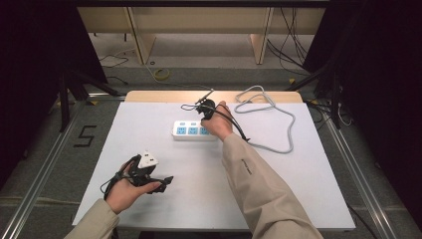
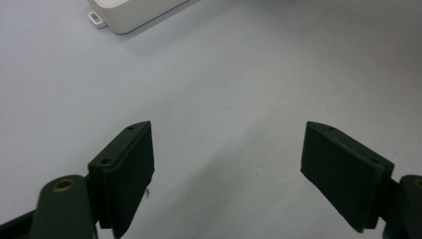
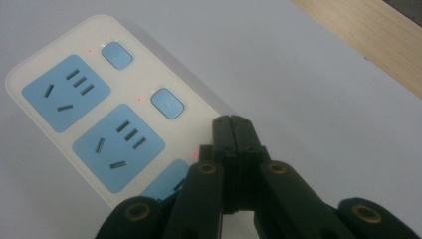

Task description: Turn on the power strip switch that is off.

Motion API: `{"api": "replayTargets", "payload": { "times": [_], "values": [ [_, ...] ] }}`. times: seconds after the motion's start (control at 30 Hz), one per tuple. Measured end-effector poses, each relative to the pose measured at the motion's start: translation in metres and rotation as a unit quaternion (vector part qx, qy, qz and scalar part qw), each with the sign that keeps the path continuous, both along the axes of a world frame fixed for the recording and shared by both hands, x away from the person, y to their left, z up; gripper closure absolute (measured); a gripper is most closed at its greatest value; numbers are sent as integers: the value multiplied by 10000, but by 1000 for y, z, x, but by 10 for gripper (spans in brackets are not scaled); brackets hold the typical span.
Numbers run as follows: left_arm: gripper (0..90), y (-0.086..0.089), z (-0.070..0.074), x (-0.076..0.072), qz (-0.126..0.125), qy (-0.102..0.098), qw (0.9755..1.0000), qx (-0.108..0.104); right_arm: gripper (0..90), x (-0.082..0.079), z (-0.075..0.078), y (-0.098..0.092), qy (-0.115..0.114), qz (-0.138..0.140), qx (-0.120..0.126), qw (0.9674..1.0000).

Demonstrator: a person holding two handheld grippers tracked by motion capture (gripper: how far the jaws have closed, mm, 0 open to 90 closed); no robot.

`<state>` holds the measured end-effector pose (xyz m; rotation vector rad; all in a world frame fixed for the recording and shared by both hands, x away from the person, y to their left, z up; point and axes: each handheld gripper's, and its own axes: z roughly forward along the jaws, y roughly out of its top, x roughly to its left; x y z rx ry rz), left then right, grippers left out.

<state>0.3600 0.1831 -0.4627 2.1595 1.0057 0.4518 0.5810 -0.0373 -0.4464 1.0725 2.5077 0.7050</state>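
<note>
Jaws of the right gripper (image 3: pixel 233 124) clenched together over the power strip (image 3: pixel 99 124); left gripper (image 2: pixel 226 169) spread wide, empty.

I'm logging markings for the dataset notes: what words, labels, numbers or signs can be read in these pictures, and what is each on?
"5": black figure marked on the grey floor left of the table.
Small dark mark on the sleeve of the right arm: too small to read.
Power strip: no readable words or brand; it bears blue sockets, blue switches and small red dots.
</note>
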Motion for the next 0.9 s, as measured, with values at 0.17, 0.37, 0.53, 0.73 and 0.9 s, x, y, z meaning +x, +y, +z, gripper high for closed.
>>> {"api": "replayTargets", "payload": {
  "times": [0.17,0.37,0.53,0.73,0.9],
  "values": [
    [208,0,0,0,5,5,10000,-6,900,0,-1,0,-4,-14,27,10000],
    [208,0,0,0,4,4,10000,-9,900,-2,-1,1,-21,-47,-31,10000],
    [208,0,0,0,-8,8,10000,-13,900,-1,-2,0,-34,-47,-4,10000],
    [208,0,0,0,-8,10,10000,-17,900,-1,-2,0,-35,-39,1,10000],
    [208,-1,0,0,-8,8,10000,-15,900,-2,-2,0,-41,-31,26,10000]
  ]
}}
